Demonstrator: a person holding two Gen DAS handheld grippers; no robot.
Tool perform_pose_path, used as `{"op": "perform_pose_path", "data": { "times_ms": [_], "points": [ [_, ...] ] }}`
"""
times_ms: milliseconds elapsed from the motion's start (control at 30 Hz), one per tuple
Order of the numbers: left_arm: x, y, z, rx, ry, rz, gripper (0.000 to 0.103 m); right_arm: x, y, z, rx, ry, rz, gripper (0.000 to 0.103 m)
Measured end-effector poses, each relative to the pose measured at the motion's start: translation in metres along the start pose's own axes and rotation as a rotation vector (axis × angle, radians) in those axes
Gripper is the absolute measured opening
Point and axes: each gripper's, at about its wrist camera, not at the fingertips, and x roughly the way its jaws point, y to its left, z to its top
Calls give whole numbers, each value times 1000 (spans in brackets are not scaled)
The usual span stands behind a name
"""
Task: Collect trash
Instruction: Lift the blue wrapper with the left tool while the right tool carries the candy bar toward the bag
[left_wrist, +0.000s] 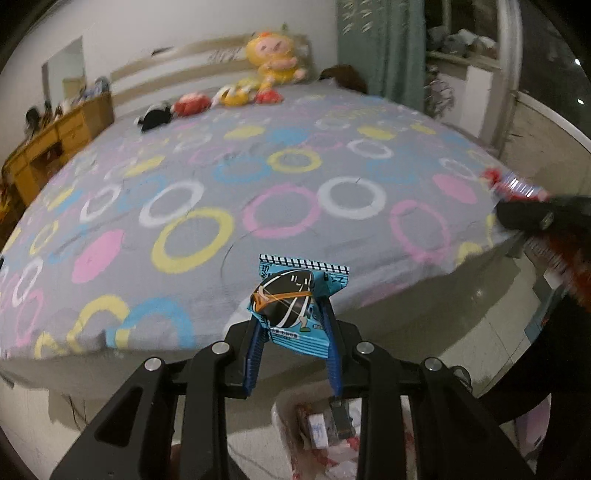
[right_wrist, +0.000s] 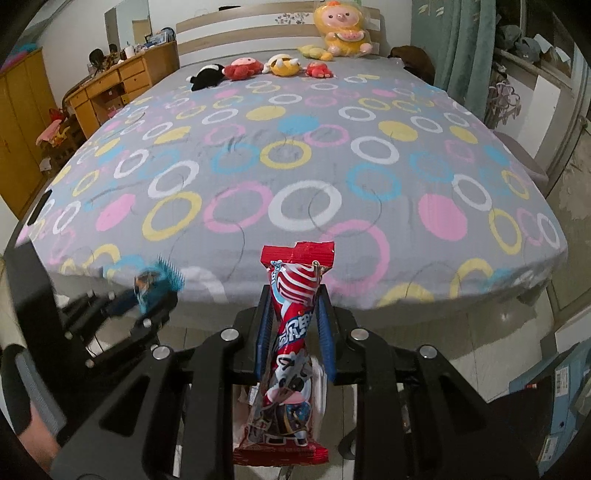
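My left gripper (left_wrist: 291, 314) is shut on a blue snack packet (left_wrist: 293, 302) with a dark seed cartoon, held in the air past the foot of the bed. Below it a plastic trash bag (left_wrist: 317, 435) with wrappers inside shows on the floor. My right gripper (right_wrist: 293, 314) is shut on a long red candy wrapper (right_wrist: 293, 347), also held off the bed's foot edge. In the right wrist view the left gripper (right_wrist: 147, 295) with its blue packet (right_wrist: 162, 280) is blurred at lower left. In the left wrist view the right gripper (left_wrist: 532, 214) and red wrapper (left_wrist: 513, 184) show at right.
The bed (right_wrist: 295, 166) has a grey cover with coloured rings. Plush toys (right_wrist: 258, 68) line its head end. A wooden desk (right_wrist: 118, 85) and wardrobe (right_wrist: 18, 129) stand at left, curtains (right_wrist: 458, 55) at right. A blue box (right_wrist: 565, 398) lies on the floor at right.
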Motion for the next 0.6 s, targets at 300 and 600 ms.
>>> {"op": "perform_pose_path", "data": {
  "times_ms": [300,600],
  "points": [
    [12,-16,-22,21,67,-32,29,19,-5,-41,7,49,-16,23],
    [27,-31,-44,8,158,-65,29,44,-4,-74,-10,100,-25,23]
  ]
}}
